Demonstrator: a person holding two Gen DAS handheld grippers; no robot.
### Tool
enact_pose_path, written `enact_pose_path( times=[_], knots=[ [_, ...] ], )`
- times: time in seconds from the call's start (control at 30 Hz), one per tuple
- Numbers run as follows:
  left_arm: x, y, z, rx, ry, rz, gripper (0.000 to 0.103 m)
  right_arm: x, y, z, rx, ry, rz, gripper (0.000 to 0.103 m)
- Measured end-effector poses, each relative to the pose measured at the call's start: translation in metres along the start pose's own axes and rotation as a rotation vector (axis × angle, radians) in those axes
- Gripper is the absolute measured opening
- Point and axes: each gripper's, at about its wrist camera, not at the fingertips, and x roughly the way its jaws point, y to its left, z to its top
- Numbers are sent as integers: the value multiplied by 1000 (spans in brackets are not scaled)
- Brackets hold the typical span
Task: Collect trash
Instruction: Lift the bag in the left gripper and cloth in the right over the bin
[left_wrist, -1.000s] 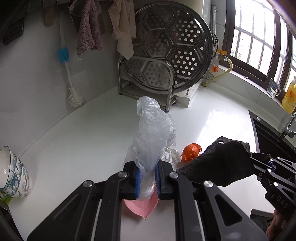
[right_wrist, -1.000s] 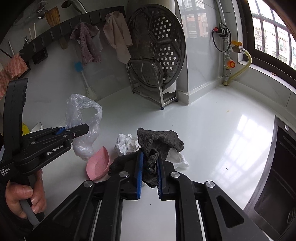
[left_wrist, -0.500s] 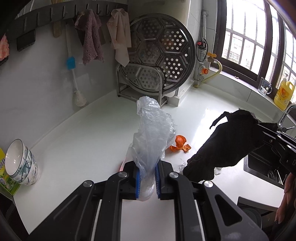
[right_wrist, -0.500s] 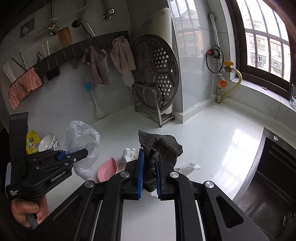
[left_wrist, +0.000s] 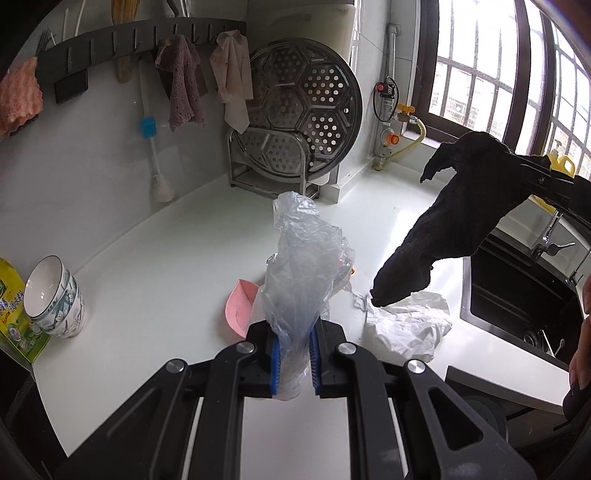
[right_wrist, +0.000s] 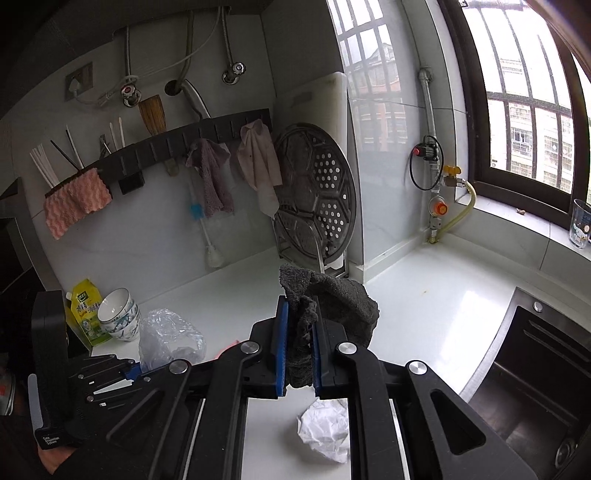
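Observation:
My left gripper is shut on a crumpled clear plastic bag, which stands up above the white counter. At the right, my right gripper holds a dark grey cloth that hangs in the air. In the right wrist view that gripper is shut on the cloth. Crumpled white paper lies on the counter under the cloth's lower tip. The paper also shows below my right fingers. The left gripper and the bag are at the lower left.
A pink dish lies behind the bag. Stacked bowls and a yellow-green pack stand at the left edge. A perforated steel tray on a rack leans at the back. A dark sink lies at the right.
Both grippers have risen and drawn back from the counter. The dark cloth has come up off the surface and now hangs in the air. The white paper beneath it shows.

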Motion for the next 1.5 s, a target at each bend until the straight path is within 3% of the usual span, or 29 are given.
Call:
enact_pose_path(
  times=[0.47, 0.9, 1.2, 1.5],
  knots=[
    [-42, -58, -41, -51, 19, 45, 13, -75, -24, -26, -21, 24, 91, 10],
    [-85, -130, -91, -85, 38, 75, 13, -139, -53, -92, -49, 142, 154, 10],
    [-93, -171, -129, -103, 89, 86, 13, -161, -73, -144, -48, 240, 175, 10],
    [-80, -201, -159, -99, 170, 75, 13, -154, -92, -184, -19, 343, 201, 10]
  ],
)
